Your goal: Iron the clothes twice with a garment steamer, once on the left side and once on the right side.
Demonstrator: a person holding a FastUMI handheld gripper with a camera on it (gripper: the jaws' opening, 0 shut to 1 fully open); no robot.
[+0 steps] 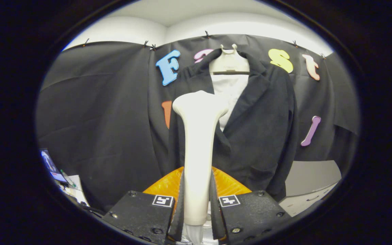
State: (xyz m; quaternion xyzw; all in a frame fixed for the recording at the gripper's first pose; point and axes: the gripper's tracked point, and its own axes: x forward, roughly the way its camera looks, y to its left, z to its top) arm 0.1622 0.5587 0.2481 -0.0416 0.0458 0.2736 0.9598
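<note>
Gripper (197, 207) was clamped on the garment steamer (198, 143), both fingers pressing its white handle; steamer stood upright between the fingers, long axis running straight up and ahead, head at top; dark jacket (260, 129) hung on a white hanger (230, 63) beyond the fingers, directly ahead; steamer head overlapped the jacket's left panel near the lapel; contact unclear; next pass probably meant pushing forward, then stroking along that side.

Camera rides above the jaws, facing forward and slightly upward; jacket (250, 119) hangs near ahead.
</note>
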